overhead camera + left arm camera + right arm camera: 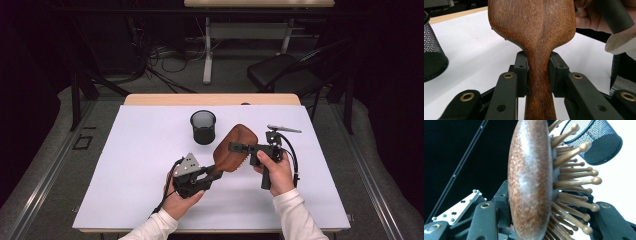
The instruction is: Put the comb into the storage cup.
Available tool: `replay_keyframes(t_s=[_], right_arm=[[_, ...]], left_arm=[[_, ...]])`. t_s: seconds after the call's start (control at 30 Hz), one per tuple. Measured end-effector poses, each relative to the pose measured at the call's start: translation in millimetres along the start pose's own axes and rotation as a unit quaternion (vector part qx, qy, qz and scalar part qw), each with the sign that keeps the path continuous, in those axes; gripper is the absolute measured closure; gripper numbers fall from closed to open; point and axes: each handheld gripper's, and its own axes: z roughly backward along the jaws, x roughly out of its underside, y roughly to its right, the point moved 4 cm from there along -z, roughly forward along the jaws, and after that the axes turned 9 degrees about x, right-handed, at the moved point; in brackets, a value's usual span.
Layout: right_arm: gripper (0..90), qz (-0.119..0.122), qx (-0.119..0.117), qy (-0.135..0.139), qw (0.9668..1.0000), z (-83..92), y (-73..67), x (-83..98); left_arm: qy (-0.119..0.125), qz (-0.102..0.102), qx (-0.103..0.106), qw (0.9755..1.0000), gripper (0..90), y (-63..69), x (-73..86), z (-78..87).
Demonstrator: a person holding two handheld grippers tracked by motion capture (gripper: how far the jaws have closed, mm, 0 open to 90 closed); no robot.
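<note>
Two grippers share one wooden brush (234,148), held up over the white table (130,165) just in front of the mesh cup (203,127). The left gripper (216,174) has its jaws pressed on the narrow neck where the handle widens into the head; its own view shows both pads flat against the wood (539,75), no gap either side. The right gripper (239,147) takes the head edge-on: one jaw lies against the smooth domed back (529,182), the other sits among the pins (574,182), and the jaws look to be pinching the head across its thickness.

The brush looks rigid and fairly light, solid wood with a polished, rounded back that could slide under a pad. The pins appear to be slim ball-tipped pegs set in a cushion, so they would likely give and splay under pressure; a hard squeeze there risks bending them. The neck seems the surest place to hold: narrow, flat-sided, waisted so the pads cannot creep along it. At the head, a light grip on the rim would probably serve better than one through the pins
</note>
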Motion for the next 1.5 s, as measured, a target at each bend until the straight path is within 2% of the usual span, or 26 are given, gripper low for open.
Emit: replay_keyframes(t_s=[0.43, 0.8, 1.5], right_arm=[[47.2, -0.002, 0.004, -0.008, 1.0, 0.2, 1.2, 2.3], [48.7, -0.016, 0.006, -0.005, 0.9998, -0.4, 3.3, 2.5], [49.0, -0.024, 0.011, 0.001, 0.9996, 1.1, 4.9, 2.2]], left_arm=[[-0.003, 0.001, -0.001, 1.0, 71.9, -0.6, 3.5, -3.1], [-0.003, 0.005, 0.0, 1.0, 71.6, -1.8, 4.5, -4.5], [0.001, 0.014, 0.002, 0.9999, 69.0, -4.7, 5.1, -4.9]])
